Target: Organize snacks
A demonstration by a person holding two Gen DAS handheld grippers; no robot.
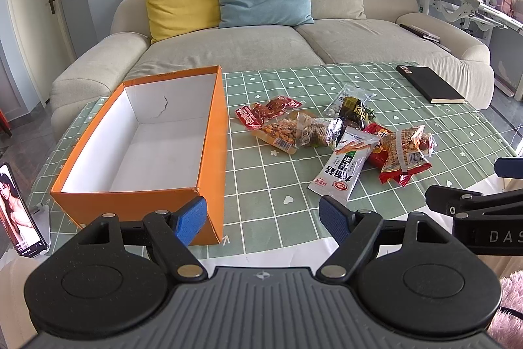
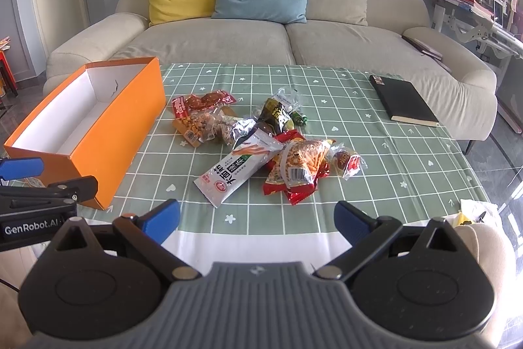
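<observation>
Both grippers, left gripper and right gripper, are hovering with jaws apart, gripping nothing. The pile of crinkly plastic snack packets is sitting ahead of the right jaws on the green checked desk, open orange cardboard box lying ahead-left of the left jaws.

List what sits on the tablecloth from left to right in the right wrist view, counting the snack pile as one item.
Orange box → snack pile → black book. Both grippers, left gripper and right gripper, hover open at the near edge, holding nothing.
</observation>
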